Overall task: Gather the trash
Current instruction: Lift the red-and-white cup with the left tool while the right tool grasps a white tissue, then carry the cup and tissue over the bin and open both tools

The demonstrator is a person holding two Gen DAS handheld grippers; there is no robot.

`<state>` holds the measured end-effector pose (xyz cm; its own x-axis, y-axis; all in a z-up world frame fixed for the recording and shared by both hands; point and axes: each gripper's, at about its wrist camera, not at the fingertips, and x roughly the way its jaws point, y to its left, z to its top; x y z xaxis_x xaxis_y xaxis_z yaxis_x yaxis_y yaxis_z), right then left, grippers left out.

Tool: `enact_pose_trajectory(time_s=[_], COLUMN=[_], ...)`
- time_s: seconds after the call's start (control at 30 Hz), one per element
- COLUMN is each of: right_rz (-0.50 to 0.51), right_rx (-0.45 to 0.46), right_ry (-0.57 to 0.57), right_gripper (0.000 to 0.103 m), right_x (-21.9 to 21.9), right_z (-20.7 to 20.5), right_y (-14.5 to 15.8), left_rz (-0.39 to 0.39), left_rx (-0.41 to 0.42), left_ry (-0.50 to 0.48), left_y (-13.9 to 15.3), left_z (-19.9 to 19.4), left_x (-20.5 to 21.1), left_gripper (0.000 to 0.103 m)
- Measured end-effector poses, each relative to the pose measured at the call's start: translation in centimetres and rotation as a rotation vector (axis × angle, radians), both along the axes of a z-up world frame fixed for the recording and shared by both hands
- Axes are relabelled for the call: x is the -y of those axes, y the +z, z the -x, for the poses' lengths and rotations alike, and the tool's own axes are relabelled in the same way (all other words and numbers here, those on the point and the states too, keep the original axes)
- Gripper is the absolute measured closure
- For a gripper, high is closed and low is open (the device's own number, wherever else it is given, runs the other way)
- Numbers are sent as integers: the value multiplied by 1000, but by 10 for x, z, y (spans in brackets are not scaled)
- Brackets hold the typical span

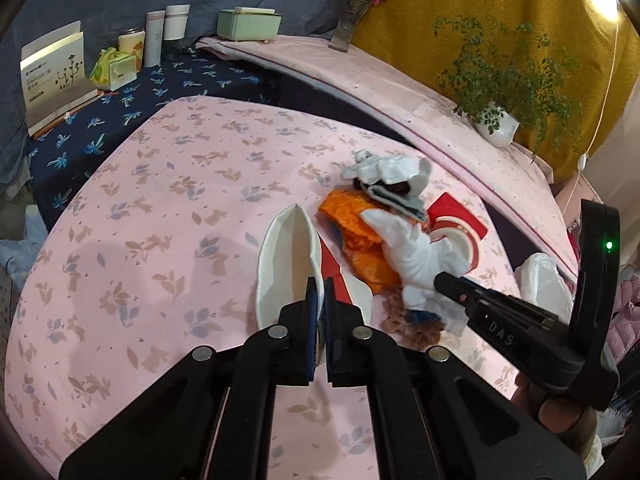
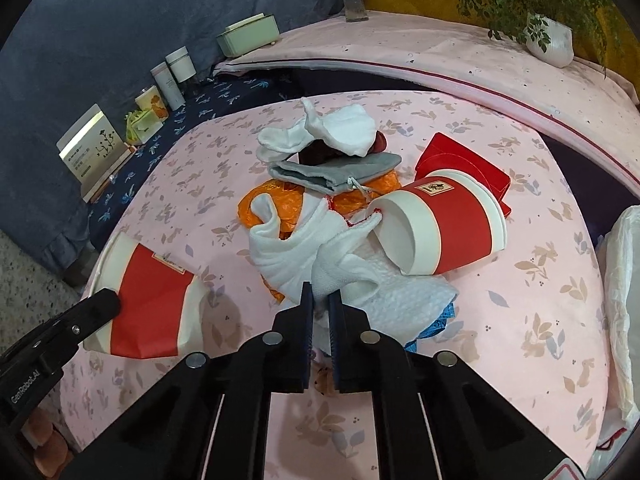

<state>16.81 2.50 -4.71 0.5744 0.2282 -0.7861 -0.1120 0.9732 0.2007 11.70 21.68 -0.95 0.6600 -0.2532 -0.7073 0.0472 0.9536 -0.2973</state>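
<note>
My left gripper (image 1: pixel 319 284) is shut on the rim of a squashed red-and-white paper cup (image 1: pixel 288 256), which also shows in the right wrist view (image 2: pixel 152 304). My right gripper (image 2: pixel 320 298) is shut on a white cloth (image 2: pixel 296 256), which also shows in the left wrist view (image 1: pixel 412 256). The cloth lies on a trash pile: an orange wrapper (image 2: pixel 276 204), a grey pouch (image 2: pixel 332 172), more white cloth (image 2: pixel 332 128), a second red-and-white cup (image 2: pixel 444 224) on its side and a red box (image 2: pixel 460 164).
The pile sits on a round table with a pink floral cloth (image 1: pixel 160 220). A white plastic bag (image 2: pixel 624 300) hangs at the table's right edge. Boxes and jars (image 1: pixel 156 36) stand on a dark blue cloth behind. A potted plant (image 1: pixel 496 120) sits on the pink ledge.
</note>
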Motion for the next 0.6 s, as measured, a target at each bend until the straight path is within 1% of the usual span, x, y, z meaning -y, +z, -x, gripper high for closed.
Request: enact_pose_trajectory(time_s=[0.2, 0.33, 0.47, 0.6], right_rz=[-26, -28, -9, -3], right_rx=[102, 169, 225, 265], right_ry=[-5, -34, -83, -145], right_gripper=[99, 99, 99, 99], right_x=[16, 36, 65, 102], right_z=[19, 36, 55, 73], right_y=[41, 70, 91, 106], left_rz=[11, 16, 27, 37], left_rx=[55, 93, 134, 159], left_ry=[-14, -48, -99, -161], left_y=[30, 50, 70, 83], left_z=[0, 3, 7, 11], left_x=[29, 53, 87, 128], left_gripper=[101, 101, 101, 101])
